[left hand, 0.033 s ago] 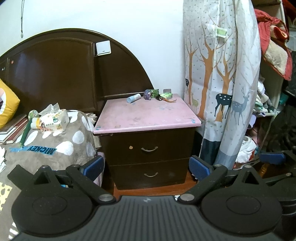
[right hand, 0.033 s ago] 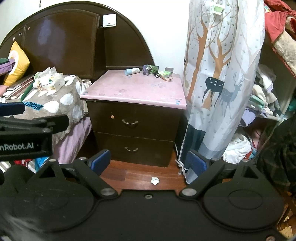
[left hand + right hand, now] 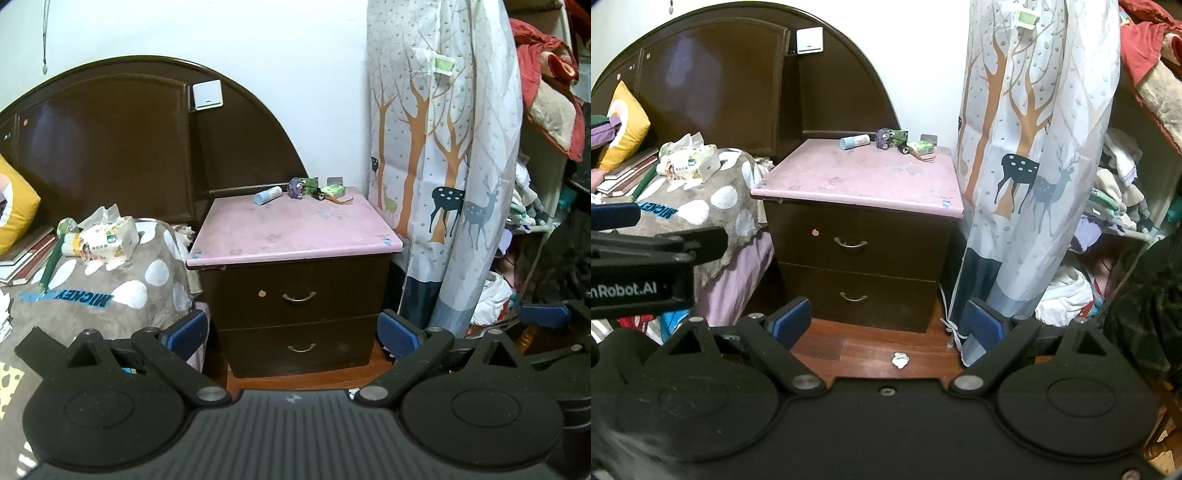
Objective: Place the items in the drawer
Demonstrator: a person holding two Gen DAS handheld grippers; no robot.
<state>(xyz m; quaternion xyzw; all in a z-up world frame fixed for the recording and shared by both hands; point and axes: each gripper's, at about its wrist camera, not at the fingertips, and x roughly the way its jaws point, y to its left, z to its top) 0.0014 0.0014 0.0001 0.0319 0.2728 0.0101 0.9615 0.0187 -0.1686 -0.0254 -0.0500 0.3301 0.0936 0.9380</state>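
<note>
A dark nightstand with a pink top [image 3: 295, 229] [image 3: 857, 181] has two shut drawers: the upper drawer [image 3: 299, 295] [image 3: 850, 243] and the lower drawer [image 3: 301, 347] [image 3: 854, 296]. At the back of the top lie a light blue tube [image 3: 267, 194] [image 3: 854, 141], a purple-green box [image 3: 303, 186] [image 3: 891, 138] and a small green box [image 3: 332, 191] [image 3: 921, 147]. My left gripper [image 3: 291, 332] is open and empty, well short of the nightstand. My right gripper [image 3: 888, 321] is open and empty, over the floor in front of it.
A bed with a spotted blanket [image 3: 103, 288] and a tissue pack [image 3: 109, 242] stands left of the nightstand. A tree-print curtain [image 3: 443, 166] hangs at its right, with cluttered shelves [image 3: 535, 206] beyond. A scrap of paper [image 3: 899, 359] lies on the wooden floor.
</note>
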